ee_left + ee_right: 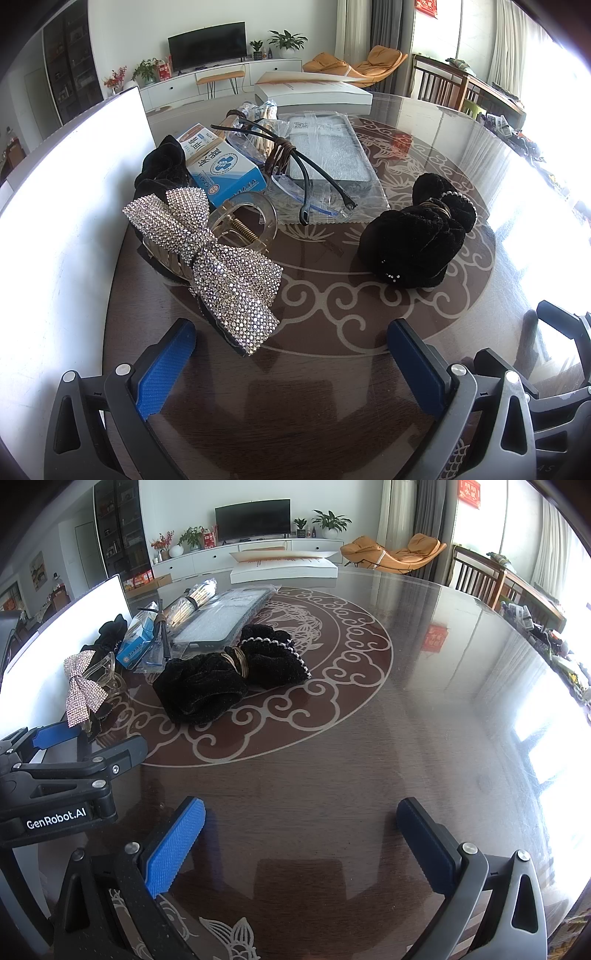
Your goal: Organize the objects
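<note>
Rhinestone bow clip [207, 258] just ahead of left tool [291, 365] (both tools' jaws apart, empty): stiff, light, snaggy; likely grip its centre knot.

At the bottom of the frame the left gripper [291, 354] stands wide apart over a dark brown glass-topped table [314, 387] with pale scroll patterns, its blue ribbed pads [166, 373] holding nothing. Just above its left finger, a rhinestone-covered silver bow hair clip [207, 251] lies against a clear plastic claw clip [243, 218], with a blue-and-white cardboard box [221, 166] behind them. At centre right sits a black velvet scrunchie [421, 240], apart from a pair of black-armed glasses [314, 188] lying on a clear plastic packet [328, 155].
</note>
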`<act>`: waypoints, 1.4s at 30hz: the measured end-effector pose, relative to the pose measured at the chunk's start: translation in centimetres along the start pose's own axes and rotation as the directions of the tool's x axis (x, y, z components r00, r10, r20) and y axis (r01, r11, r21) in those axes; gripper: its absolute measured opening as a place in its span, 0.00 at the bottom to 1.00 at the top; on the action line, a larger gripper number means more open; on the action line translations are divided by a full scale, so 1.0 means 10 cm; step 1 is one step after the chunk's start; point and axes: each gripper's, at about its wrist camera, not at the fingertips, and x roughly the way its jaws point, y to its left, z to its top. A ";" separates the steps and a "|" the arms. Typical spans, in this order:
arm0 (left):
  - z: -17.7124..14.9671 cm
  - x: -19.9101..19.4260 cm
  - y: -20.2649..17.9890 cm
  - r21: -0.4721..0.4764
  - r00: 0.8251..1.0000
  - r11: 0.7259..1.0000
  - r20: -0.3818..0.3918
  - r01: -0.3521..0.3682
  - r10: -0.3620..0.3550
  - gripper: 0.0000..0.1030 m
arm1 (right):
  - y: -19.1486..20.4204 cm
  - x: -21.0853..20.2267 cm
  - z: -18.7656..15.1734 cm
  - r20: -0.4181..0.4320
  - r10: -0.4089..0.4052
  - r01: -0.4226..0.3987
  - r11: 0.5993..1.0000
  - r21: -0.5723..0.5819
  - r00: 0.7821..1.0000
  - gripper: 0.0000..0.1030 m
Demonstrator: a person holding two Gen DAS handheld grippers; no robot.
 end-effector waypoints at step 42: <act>-0.70 -0.67 -0.06 -0.017 0.992 0.994 -0.071 0.104 -0.105 1.00 | 0.21 0.58 1.08 -0.065 0.097 -0.093 0.993 0.067 0.993 0.60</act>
